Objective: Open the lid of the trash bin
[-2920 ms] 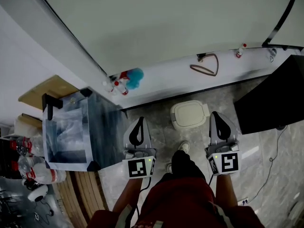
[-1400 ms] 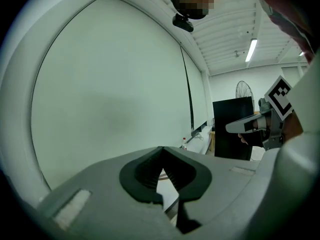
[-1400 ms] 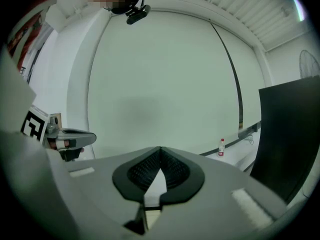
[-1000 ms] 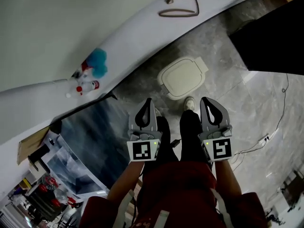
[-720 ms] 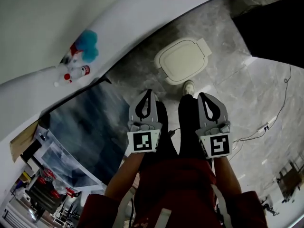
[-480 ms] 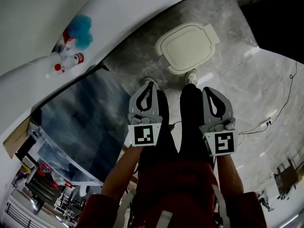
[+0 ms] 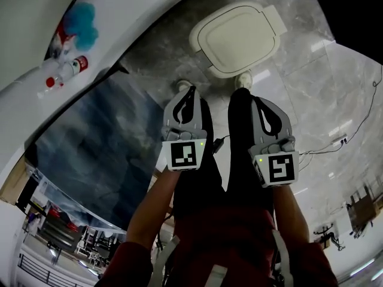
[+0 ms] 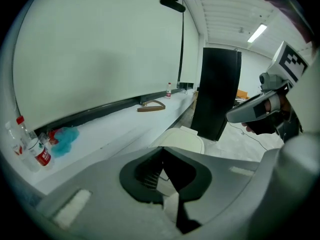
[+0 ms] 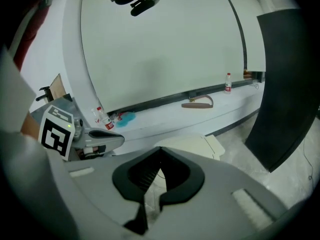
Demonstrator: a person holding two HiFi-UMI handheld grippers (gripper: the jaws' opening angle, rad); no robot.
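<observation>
The trash bin stands on the grey stone floor with its cream lid (image 7: 236,37) down; the lid also shows in the left gripper view (image 8: 181,139) and the right gripper view (image 9: 192,145). My left gripper (image 7: 191,89) and right gripper (image 7: 255,99) are held side by side above the person's legs, short of the bin and apart from it. Each has its jaws together at the tips with nothing between them. The left gripper (image 8: 162,148) and the right gripper (image 9: 161,148) both point toward the lid.
A white ledge along the wall carries plastic bottles (image 7: 64,72), a blue cloth (image 7: 81,24) and a brown strap (image 8: 151,106). A tall black cabinet (image 8: 216,91) stands right of the bin. A clear plastic box (image 7: 96,145) is at the left. A cable (image 7: 359,130) lies on the floor.
The view has closed in on the bin: its lid now looks larger and sits higher in the head view. Both grippers stay shut and side by side.
</observation>
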